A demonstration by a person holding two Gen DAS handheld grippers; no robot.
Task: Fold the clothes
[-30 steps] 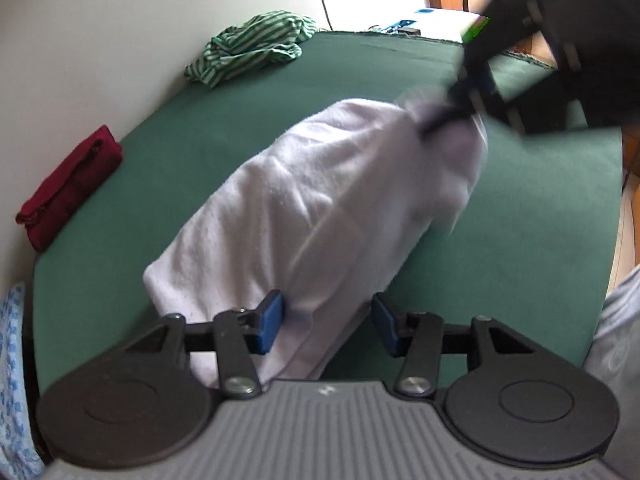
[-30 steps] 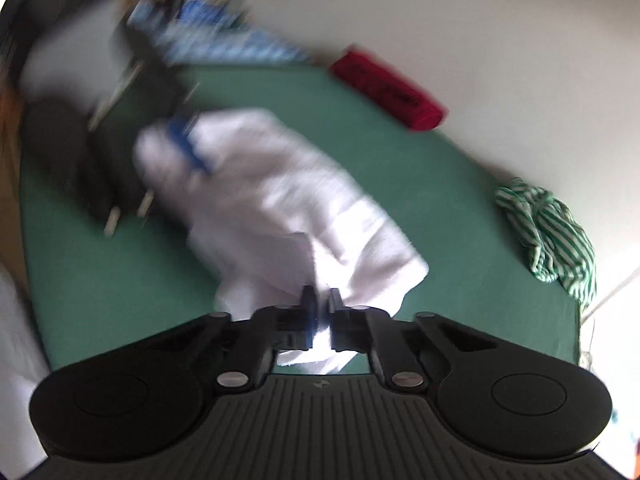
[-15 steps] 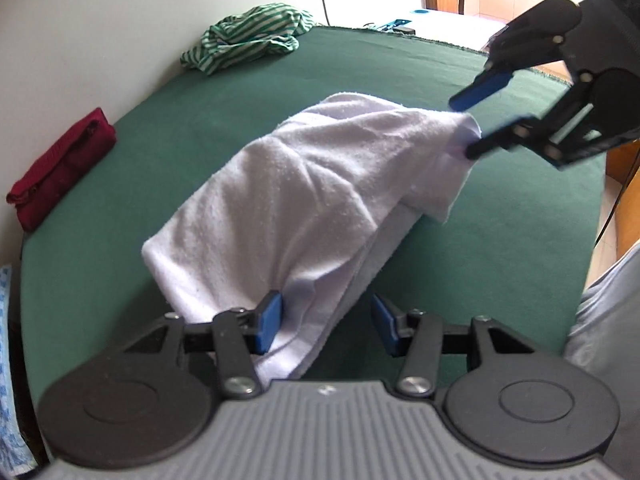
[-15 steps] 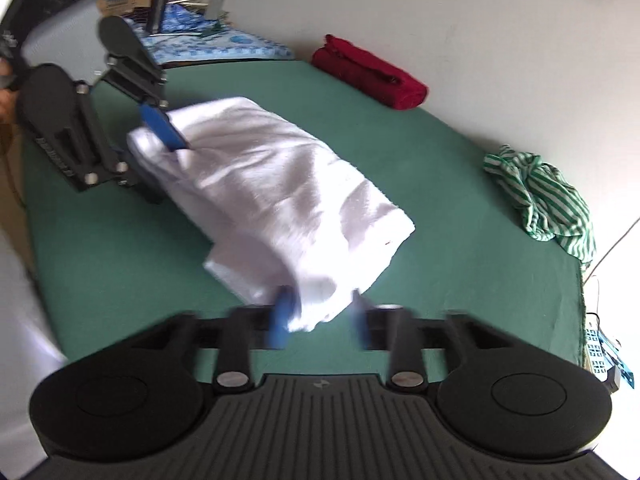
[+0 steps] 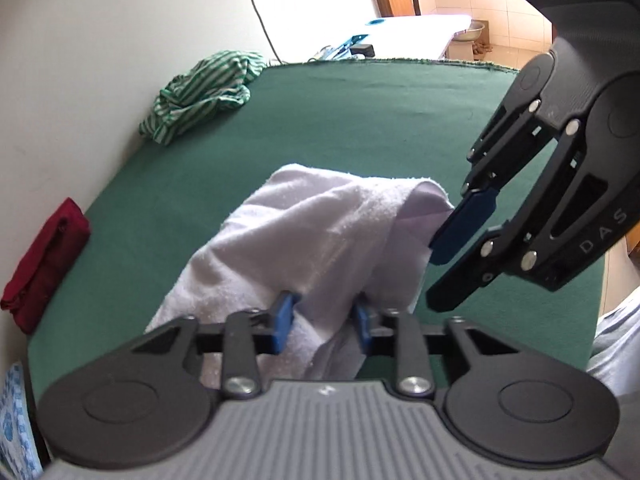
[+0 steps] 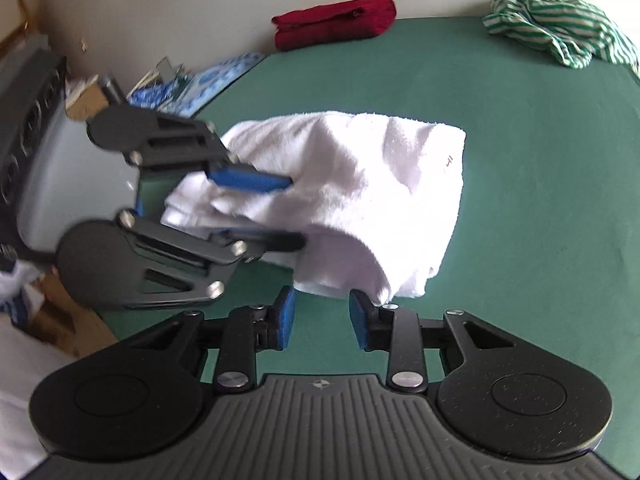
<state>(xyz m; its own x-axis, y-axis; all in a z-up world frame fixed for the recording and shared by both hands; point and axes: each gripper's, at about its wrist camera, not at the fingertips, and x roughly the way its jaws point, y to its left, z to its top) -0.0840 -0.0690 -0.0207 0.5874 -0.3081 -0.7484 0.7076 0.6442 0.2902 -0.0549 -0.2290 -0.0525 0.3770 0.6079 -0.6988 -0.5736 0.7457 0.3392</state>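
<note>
Left gripper (image 5: 322,322) closes around a white towel (image 5: 312,232); right gripper (image 6: 322,322), empty just beside it, is narrowing.

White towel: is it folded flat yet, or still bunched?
Still bunched. The white towel sits humped on the green table, one end between the closing left gripper pads; red cloth is folded.

The towel (image 5: 320,240) lies mid-table (image 5: 360,120), between both grippers; behind it, along the wall, lie the folded cloth (image 5: 44,264) and striped garment (image 5: 200,92).
</note>
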